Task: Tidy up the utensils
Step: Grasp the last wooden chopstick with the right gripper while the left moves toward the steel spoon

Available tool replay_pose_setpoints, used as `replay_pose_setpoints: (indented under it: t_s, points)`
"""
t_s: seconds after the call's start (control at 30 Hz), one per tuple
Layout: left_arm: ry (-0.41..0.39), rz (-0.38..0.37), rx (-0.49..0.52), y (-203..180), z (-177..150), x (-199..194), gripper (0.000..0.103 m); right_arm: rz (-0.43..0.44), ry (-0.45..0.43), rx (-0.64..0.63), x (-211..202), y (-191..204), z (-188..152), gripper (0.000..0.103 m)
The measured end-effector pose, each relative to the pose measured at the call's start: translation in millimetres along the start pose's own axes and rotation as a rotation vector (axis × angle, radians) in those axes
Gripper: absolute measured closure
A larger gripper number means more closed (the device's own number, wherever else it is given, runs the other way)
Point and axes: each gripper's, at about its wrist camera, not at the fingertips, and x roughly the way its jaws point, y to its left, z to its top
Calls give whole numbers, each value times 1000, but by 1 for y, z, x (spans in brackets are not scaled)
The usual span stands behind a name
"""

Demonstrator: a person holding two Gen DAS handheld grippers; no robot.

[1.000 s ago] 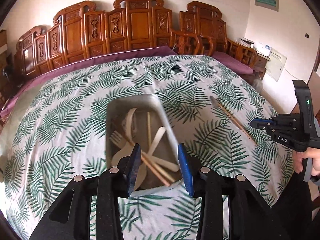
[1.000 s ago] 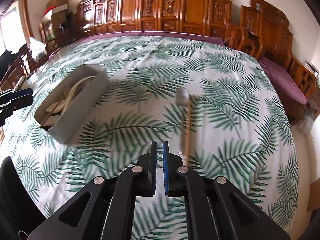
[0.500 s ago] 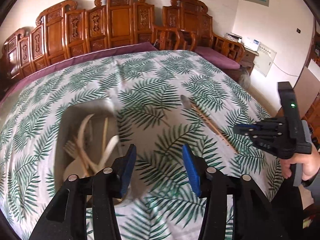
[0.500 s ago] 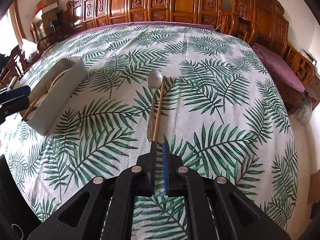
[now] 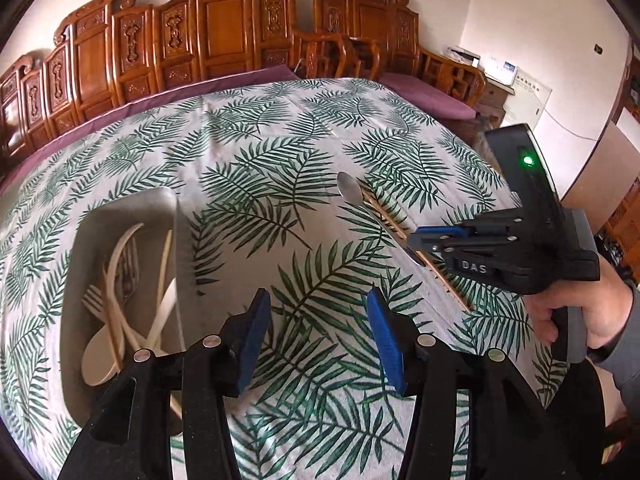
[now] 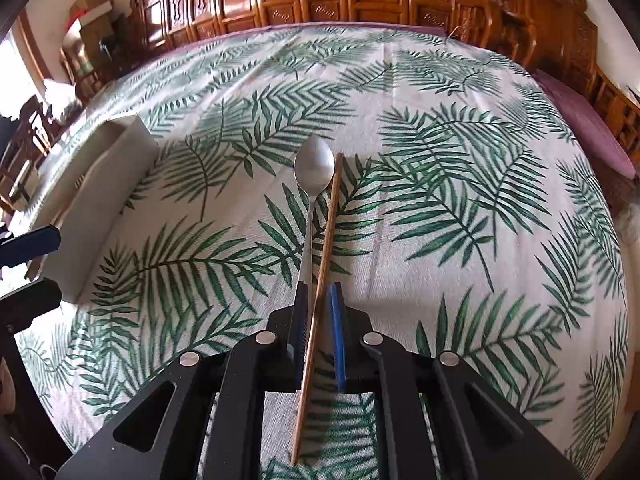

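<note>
A metal spoon [image 6: 314, 168] and a wooden chopstick [image 6: 326, 248] lie side by side on the palm-leaf tablecloth. My right gripper [image 6: 318, 300] is open a little, its jaws straddling the spoon handle and chopstick without closing on them; it also shows in the left wrist view [image 5: 420, 240] over the spoon [image 5: 352, 194]. A grey tray [image 5: 176, 248] at the left holds pale wooden spoons, a fork [image 5: 96, 304] and chopsticks. My left gripper [image 5: 316, 332] is open and empty, hovering right of the tray.
The tray also shows at the left of the right wrist view [image 6: 104, 200]. Carved wooden chairs [image 5: 224, 36] line the table's far side. The person's hand [image 5: 580, 320] holds the right gripper at the table's right edge.
My right gripper moved forward and down over the spoon and chopstick and opened slightly around them. My left gripper shifted right, away from the tray.
</note>
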Motion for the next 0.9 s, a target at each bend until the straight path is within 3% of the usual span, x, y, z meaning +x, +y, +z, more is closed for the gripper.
replay_pose_setpoints:
  t_s: [0.23,0.63,0.8,0.9]
  points:
    - [33,-25,1,-10,5,21,55,-31,8,1,-1,-13,-3,97]
    - [81,-43,-13,-40,35,71,55,38,4,124,-20,-47,-33,97]
    - [100,-49,-13,-57,53,94,55,-3,-15,70,-21,-40,-36,97]
    - [114,-34,-14,-60,63,107,66,5,-21,62,-21,-42,-37,97]
